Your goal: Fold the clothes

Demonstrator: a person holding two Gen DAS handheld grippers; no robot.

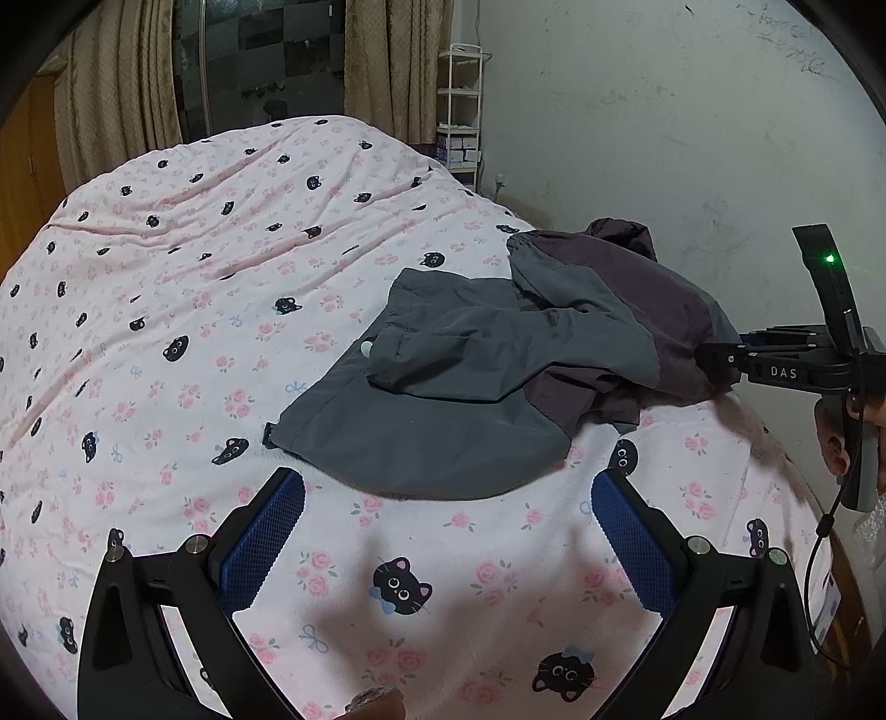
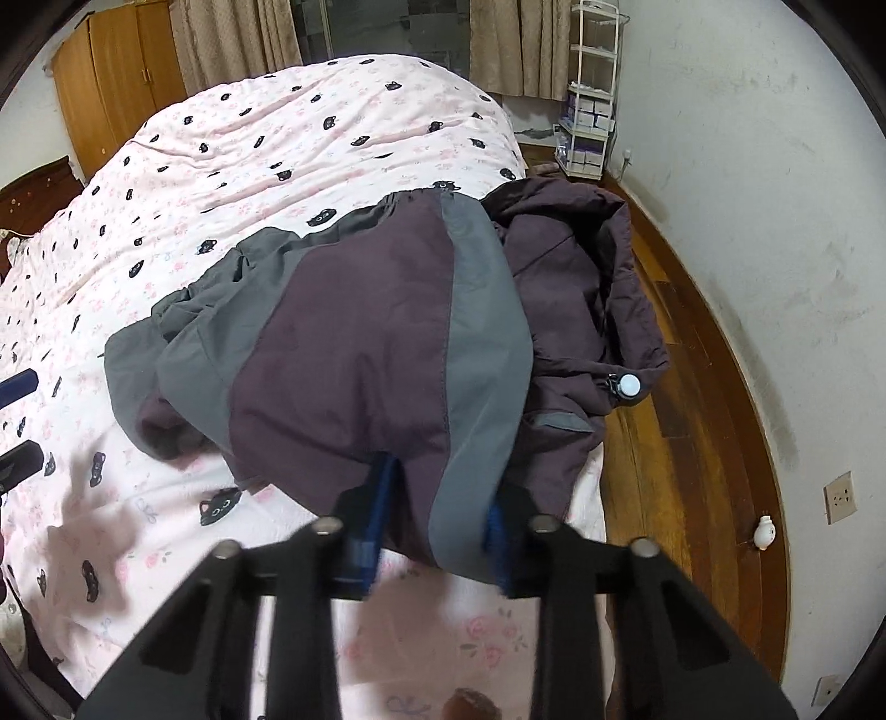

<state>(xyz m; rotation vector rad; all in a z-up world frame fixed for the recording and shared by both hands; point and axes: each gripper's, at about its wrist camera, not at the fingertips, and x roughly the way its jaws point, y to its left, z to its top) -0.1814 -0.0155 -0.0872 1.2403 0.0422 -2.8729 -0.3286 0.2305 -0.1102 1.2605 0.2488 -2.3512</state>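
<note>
Fabric is bunched between the blue pads of the right gripper [image 2: 437, 520], which is clamped on the near edge of the grey-and-purple jacket [image 2: 354, 343]. No earlier view to compare, so that's the grip as it stands. The left gripper [image 1: 448, 531] hangs with its jaws spread wide and nothing between them, just short of the jacket's grey hem.

The jacket lies crumpled on the bed [image 1: 166, 310], at the side nearest the white wall [image 1: 664, 138], part of it spilling toward the bed's edge above the wooden floor [image 2: 692, 387]. It looks like light, slick shell cloth: soft, limp, likely to slide through a shallow pinch, so I'd judge seams, hem corners or the elastic cuff the safest holds. Watch the white snap button [image 2: 629, 385] on the purple part beside the jacket's floor-side edge.

Beyond the jacket, a white shelf rack [image 2: 595, 88] stands past the bed's far corner, curtains [image 2: 232, 44] and a wooden wardrobe [image 2: 111, 77] further off. Nothing else lies on the bed around it.
</note>
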